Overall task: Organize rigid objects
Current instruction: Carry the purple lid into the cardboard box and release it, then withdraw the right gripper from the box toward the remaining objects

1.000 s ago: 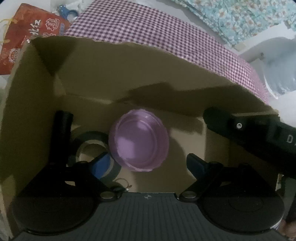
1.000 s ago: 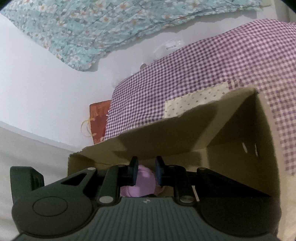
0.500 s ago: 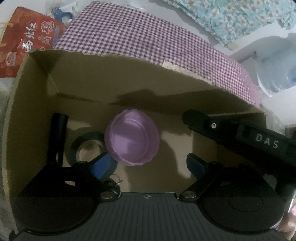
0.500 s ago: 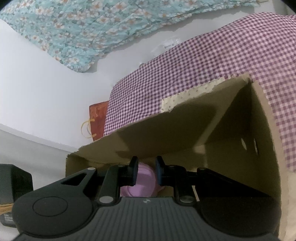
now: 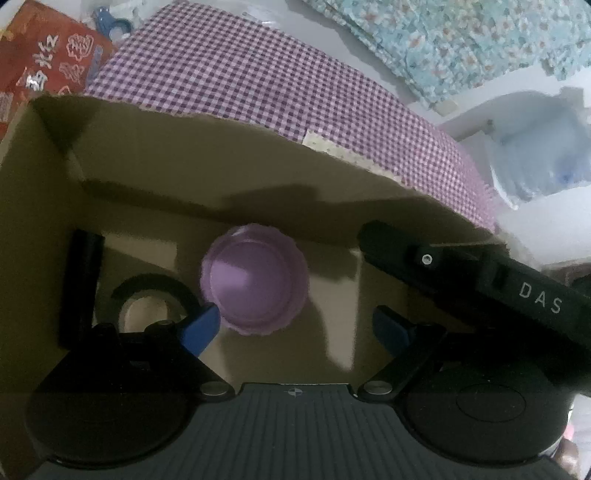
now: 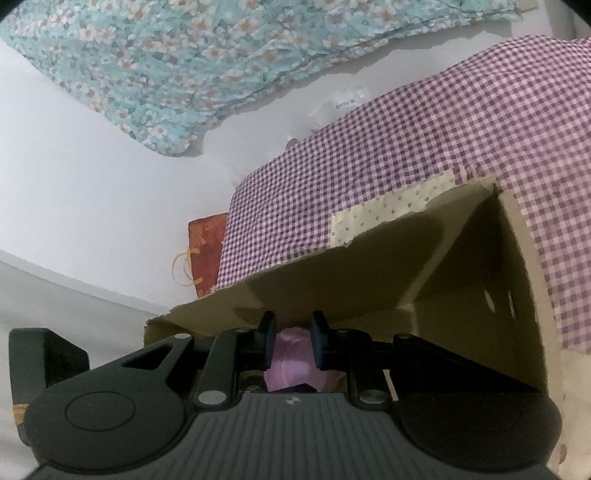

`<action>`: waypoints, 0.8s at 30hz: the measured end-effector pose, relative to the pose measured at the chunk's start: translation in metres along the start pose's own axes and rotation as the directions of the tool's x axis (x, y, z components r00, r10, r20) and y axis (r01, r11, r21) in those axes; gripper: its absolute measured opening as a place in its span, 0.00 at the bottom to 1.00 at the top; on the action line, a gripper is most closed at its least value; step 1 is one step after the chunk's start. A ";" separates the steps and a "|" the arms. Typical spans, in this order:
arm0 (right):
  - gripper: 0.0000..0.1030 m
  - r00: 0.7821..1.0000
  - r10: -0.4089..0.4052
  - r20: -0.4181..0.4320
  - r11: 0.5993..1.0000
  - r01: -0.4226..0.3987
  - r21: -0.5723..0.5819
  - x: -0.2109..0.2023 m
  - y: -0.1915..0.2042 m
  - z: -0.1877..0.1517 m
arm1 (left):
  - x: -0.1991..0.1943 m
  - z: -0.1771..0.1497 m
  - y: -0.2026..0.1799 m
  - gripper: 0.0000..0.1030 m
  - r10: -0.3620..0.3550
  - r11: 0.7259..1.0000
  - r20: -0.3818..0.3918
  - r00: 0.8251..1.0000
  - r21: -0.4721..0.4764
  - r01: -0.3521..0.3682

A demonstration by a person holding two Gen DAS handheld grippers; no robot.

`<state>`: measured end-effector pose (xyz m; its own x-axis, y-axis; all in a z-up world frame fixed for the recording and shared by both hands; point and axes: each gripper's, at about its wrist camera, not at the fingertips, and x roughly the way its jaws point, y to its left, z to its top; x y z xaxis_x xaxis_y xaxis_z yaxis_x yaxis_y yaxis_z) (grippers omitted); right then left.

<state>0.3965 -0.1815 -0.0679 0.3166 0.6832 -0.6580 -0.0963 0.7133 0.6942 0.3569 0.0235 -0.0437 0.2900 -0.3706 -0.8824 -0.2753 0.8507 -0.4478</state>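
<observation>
A purple round lid [image 5: 255, 284] lies on the floor of a cardboard box [image 5: 155, 173]. Beside it to the left lie a black tape roll [image 5: 147, 291] and a black stick-like object [image 5: 83, 280]. My left gripper [image 5: 295, 325] hovers above the box, open and empty, its left blue fingertip [image 5: 201, 326] over the lid's edge. My right gripper [image 6: 293, 343] hangs over the box's [image 6: 461, 273] near wall with its jaws narrow, holding nothing; the purple lid [image 6: 295, 365] shows behind the gap. The right gripper's body also shows in the left wrist view [image 5: 480, 280].
The box rests against purple checked cloth [image 5: 280, 88]. A red printed bag [image 5: 44, 70] lies at the left, with blue scissors [image 5: 110, 22] beyond it. A clear water jug [image 5: 543, 147] stands at the right. Floral blue fabric [image 6: 221, 55] lies behind.
The left gripper has risen and drawn back from the box, so the lid and tape roll look smaller. The right gripper has shifted slightly; its jaws kept the same narrow gap.
</observation>
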 end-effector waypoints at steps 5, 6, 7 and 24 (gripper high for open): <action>0.21 0.999 0.040 0.028 0.999 -0.041 0.012 -0.017 0.003 -0.003 | -0.023 -0.008 -0.004 0.88 -0.013 0.999 0.028 1.000 0.032 0.012; 0.21 0.998 0.059 0.039 0.998 -0.059 0.013 -0.024 0.005 -0.003 | -0.031 -0.010 -0.007 0.88 -0.019 0.999 0.038 0.999 0.046 0.017; 0.21 0.995 0.080 0.052 0.997 -0.080 0.014 -0.032 0.007 -0.005 | -0.040 -0.014 -0.010 0.88 -0.032 0.998 0.050 0.998 0.063 0.029; 0.47 0.920 0.261 0.291 0.954 -0.201 -0.221 -0.207 0.069 -0.114 | -0.146 -0.110 -0.053 0.96 -0.207 0.949 0.170 0.963 0.274 0.155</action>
<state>0.2168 -0.2562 0.0829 0.5413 0.7693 -0.3395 -0.3637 0.5782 0.7303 0.2279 -0.0080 0.0929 0.4926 -0.4696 -0.7327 0.0352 0.8520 -0.5223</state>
